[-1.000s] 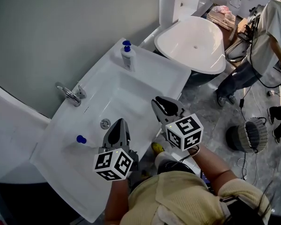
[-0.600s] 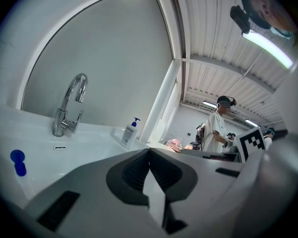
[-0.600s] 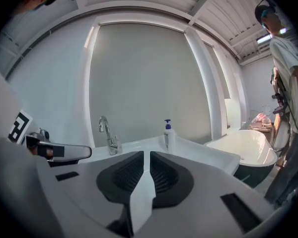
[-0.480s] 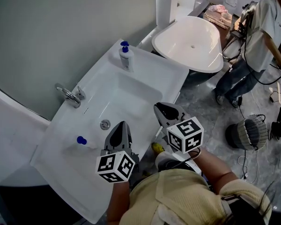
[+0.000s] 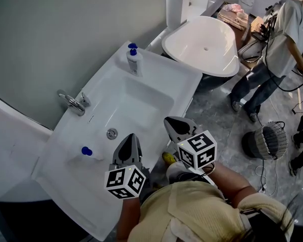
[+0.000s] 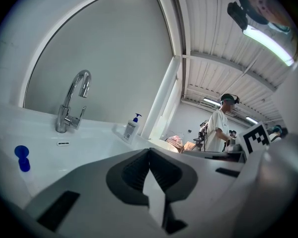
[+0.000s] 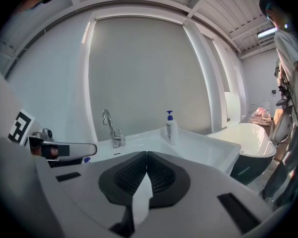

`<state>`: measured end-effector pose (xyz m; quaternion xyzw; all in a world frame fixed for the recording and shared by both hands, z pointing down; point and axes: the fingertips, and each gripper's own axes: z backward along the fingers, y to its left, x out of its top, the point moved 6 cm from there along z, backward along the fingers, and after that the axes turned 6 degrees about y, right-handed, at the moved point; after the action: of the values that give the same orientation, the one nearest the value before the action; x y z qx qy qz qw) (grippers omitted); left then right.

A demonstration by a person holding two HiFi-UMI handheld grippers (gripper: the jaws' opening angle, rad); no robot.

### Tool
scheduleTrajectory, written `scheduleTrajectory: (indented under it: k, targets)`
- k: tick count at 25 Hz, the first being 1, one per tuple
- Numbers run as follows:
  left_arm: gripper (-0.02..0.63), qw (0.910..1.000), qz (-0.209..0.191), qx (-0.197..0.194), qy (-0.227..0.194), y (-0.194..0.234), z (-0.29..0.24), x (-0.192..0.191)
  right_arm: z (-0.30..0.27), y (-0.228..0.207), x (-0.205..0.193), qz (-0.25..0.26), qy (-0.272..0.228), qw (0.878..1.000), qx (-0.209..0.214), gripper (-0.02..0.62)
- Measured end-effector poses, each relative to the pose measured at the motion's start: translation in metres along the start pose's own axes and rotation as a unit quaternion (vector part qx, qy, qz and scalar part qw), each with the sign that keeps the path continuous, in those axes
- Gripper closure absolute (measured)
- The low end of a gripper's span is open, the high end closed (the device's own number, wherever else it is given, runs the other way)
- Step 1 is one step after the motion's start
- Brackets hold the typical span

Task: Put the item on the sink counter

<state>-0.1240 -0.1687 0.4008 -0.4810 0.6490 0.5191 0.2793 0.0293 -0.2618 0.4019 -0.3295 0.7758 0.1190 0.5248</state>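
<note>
Both closed, empty: left tongs (image 5: pixel 129 139) and right tongs (image 5: pixel 173 122) side by side before sink (image 5: pixel 161 73).

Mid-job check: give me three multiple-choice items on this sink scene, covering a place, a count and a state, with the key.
1. Where does the pump bottle stand?
A in the basin
B on the sink counter's back corner
C on the floor

2. How many blue-topped bottles are on the counter?
A one
B two
C four

3. The right gripper's jaws are:
A together, empty
B wide apart
C clamping a bottle

Key:
B, it stands upright at the bathtub end.
B, the pump bottle plus a second bottle near the left gripper.
A, its pads meet with nothing between.
</note>
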Motion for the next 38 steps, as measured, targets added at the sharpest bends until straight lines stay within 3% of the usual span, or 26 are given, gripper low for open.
scheduleTrajectory:
  k: [21, 38]
  targets:
    - [0.569, 0.9998, -0.004, -0.005, 0.017, -0.012, -0.002, -0.017, 0.003, -0.007, -0.027, -0.042, 0.031, 0.999, 0.011, 0.572]
    - [0.569, 1.0, -0.003, 0.0, 0.009, -0.01, -0.002, -0.013, 0.004, -0.013, -0.024, -0.032, 0.036, 0.999, 0.0, 0.572]
